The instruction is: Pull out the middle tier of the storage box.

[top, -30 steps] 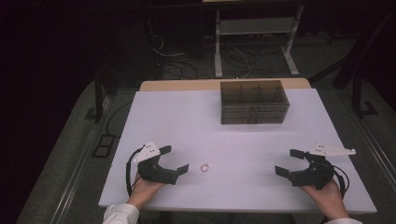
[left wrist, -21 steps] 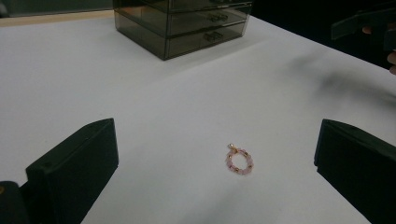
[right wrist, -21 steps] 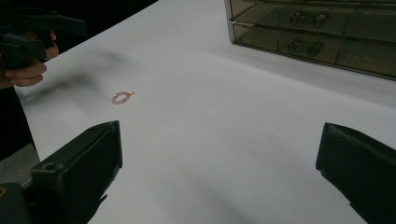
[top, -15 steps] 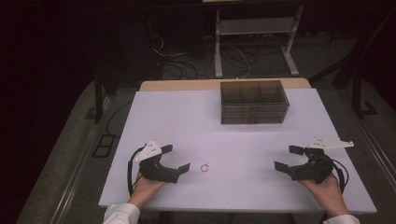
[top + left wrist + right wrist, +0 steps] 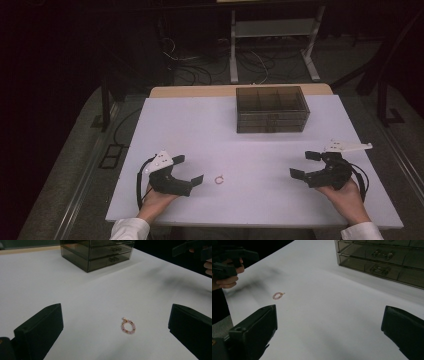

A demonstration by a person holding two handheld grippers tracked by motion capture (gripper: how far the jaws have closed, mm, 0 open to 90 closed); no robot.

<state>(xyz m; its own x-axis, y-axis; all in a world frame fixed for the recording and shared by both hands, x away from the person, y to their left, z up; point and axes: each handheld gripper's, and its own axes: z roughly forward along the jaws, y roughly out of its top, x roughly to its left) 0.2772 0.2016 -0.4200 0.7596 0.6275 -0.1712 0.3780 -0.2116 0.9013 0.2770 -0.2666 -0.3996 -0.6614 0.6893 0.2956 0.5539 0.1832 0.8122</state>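
A small pink beaded bracelet (image 5: pixel 218 179) lies flat on the white table (image 5: pixel 210 130) near the front. In the left gripper view the bracelet (image 5: pixel 128 326) lies just ahead of and between the wide jaws. My left gripper (image 5: pixel 189 169) is open, a short way left of it, and empty (image 5: pixel 115 315). My right gripper (image 5: pixel 303 164) is open too, well off to the right, holding nothing (image 5: pixel 329 315). From the right gripper view the bracelet (image 5: pixel 278 295) is far off at the left, near the left gripper (image 5: pixel 229 260).
A smoky transparent drawer box (image 5: pixel 271 108) stands at the back right of the table, its drawers shut (image 5: pixel 100 252) (image 5: pixel 382 260). The table's edges drop to a dark floor with cables and a metal frame (image 5: pixel 270 45) behind.
The right gripper has shifted slightly forward, away from the front edge. The left gripper and the bracelet stay almost where they were.
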